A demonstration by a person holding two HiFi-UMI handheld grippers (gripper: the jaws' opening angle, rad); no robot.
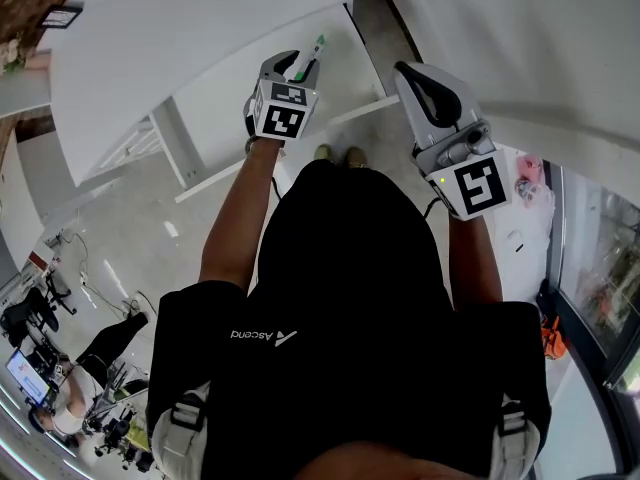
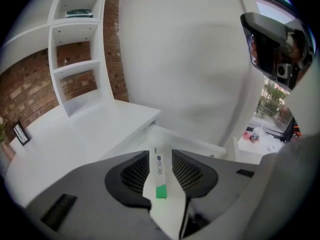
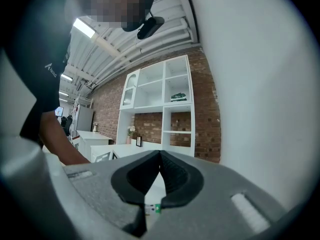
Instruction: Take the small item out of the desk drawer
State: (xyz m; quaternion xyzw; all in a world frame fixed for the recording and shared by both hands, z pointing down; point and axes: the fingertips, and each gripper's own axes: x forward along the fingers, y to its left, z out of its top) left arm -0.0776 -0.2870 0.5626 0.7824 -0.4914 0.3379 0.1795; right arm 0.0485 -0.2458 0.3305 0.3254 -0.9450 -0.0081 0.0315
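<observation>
the small item (image 2: 159, 170), a slim white stick with a green patch, lies between the jaws of the left gripper (image 1: 298, 68), in the upper middle of the head view, above the near edge of the white desk (image 2: 95, 129). the jaws stand apart. the item leans on the pad at frame left, and a clear gap shows at the other pad, so it rests there loosely rather than being clamped. its long axis runs along the jaws, with the far end pointing out past the tips towards the desk and the near end back in the throat. the gripper tilts downward, so the stick will probably slide out forwards, tip first. the right gripper (image 3: 160, 155) sits well apart at the right of the head view, its jaws closed together on nothing, so the left gripper is the nearer one.
</observation>
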